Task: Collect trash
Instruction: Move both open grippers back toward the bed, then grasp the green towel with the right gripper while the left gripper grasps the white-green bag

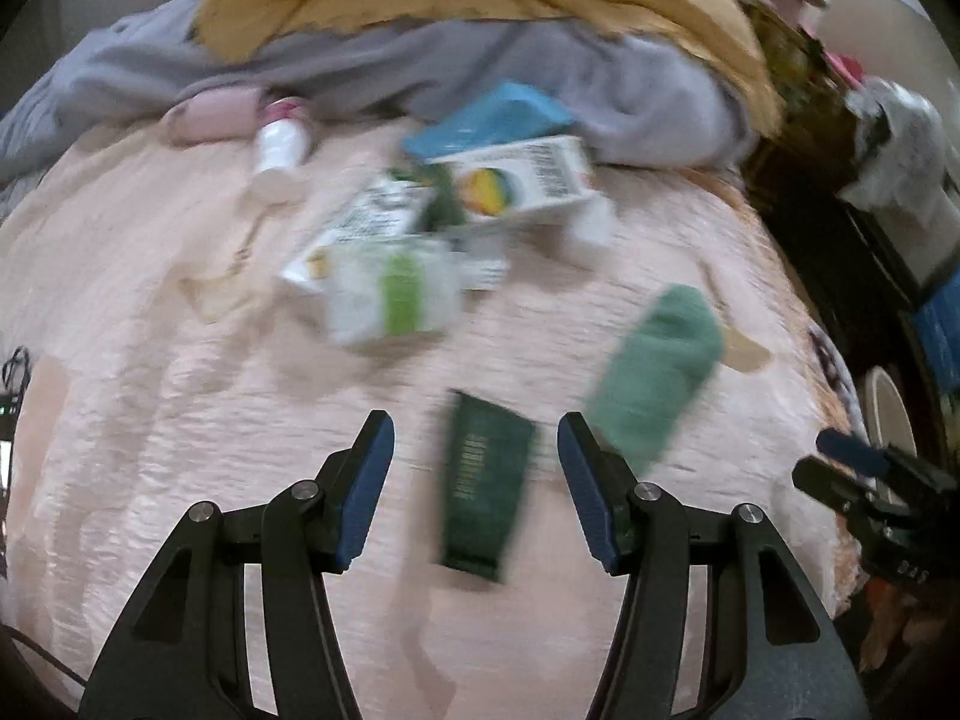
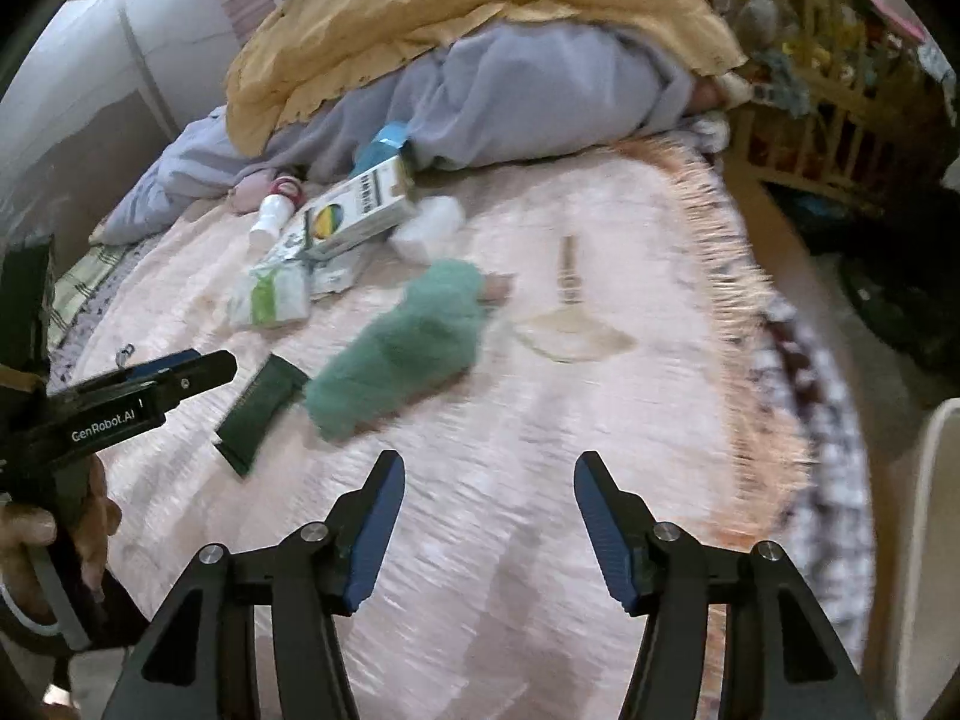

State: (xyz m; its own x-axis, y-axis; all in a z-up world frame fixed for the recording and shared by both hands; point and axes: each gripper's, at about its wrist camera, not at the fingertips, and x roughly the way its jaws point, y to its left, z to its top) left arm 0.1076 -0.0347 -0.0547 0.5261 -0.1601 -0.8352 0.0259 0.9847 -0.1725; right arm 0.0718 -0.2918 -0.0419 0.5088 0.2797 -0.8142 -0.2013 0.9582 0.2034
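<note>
Trash lies on a pink bed cover (image 1: pixel 180 420). A dark green flat packet (image 1: pixel 483 486) lies between the fingers of my open, empty left gripper (image 1: pixel 474 438), which hovers over it; the packet also shows in the right wrist view (image 2: pixel 258 408). A green cloth bundle (image 1: pixel 657 378) (image 2: pixel 399 354) lies just right of it. Farther off are a white-and-green wrapper (image 1: pixel 393 294) (image 2: pixel 270 300), a white box with a coloured circle (image 1: pixel 516 180) (image 2: pixel 354 216), a blue box (image 1: pixel 492 117) and a white bottle (image 1: pixel 279 153) (image 2: pixel 270 219). My right gripper (image 2: pixel 486 486) is open and empty over bare cover.
A yellow blanket (image 2: pixel 456 6) and grey bedding (image 2: pixel 540 90) are heaped at the bed's far side. A wooden brush (image 2: pixel 567 276) lies on the cover. The fringed bed edge (image 2: pixel 762 324) drops to a cluttered floor on the right. The left gripper shows in the right view (image 2: pixel 180 375).
</note>
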